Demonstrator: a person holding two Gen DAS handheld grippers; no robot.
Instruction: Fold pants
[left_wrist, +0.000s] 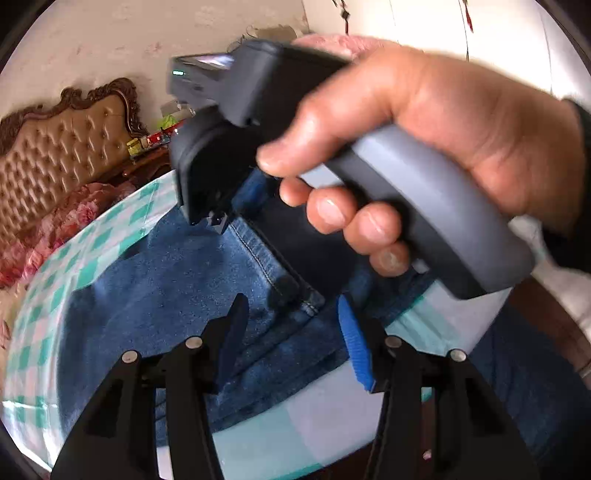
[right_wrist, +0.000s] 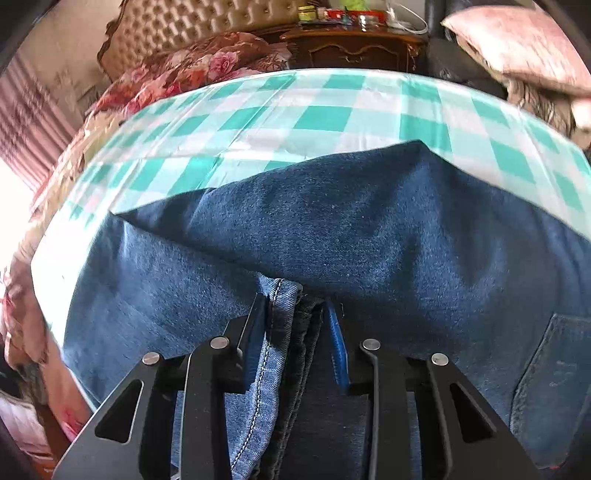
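Blue jeans lie folded over on a table under a green-and-white checked cloth. My right gripper points down at the near edge. A stitched hem stands between its pads, with a small gap on the blue pad's side, so it is open. In the left wrist view my left gripper hovers open over the jeans near a seam corner, with nothing between its fingers. A person's hand holds the right gripper's grey handle just ahead.
A tufted headboard and floral bedding lie beyond the table's far edge. A wooden nightstand with small items and a pink pillow stand behind. A back pocket shows at the right.
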